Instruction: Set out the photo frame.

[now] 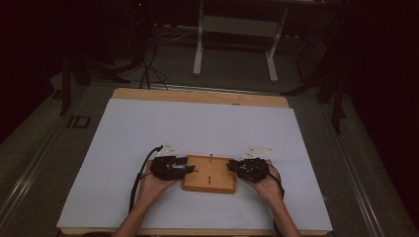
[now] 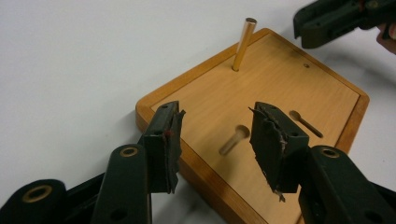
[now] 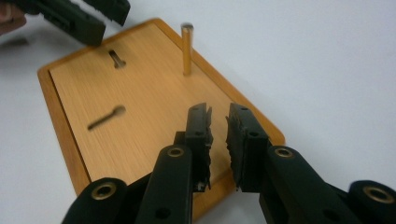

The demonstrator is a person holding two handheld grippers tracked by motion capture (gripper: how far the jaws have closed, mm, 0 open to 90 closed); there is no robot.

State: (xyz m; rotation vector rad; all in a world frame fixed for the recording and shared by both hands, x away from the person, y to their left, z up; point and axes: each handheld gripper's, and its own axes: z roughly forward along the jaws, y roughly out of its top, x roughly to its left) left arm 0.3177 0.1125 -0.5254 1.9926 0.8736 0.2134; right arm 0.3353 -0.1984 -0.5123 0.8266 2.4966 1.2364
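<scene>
- Black jaws of the left tool (image 2: 215, 140) stand apart with nothing between them, over the near edge of the wooden board (image 2: 280, 88).
- Right tool (image 3: 219, 140) hovers over the opposite edge, jaws narrowly parted, empty.
- Between both tools, the board lies flat on the white worktop (image 1: 148, 128).
- It looks stiff, light and smooth; its raised rim seems the safest hold.
- One thin metal peg (image 2: 243, 44) stands beyond the jaws, probably slippery and easily tipped.

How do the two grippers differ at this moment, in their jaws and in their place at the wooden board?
The left gripper holds its jaws wide apart; the right gripper leaves a narrow gap. The left gripper reaches over the wooden board from its left edge, the right gripper from its right. Both are black, with worn pads, and hold nothing.
</scene>
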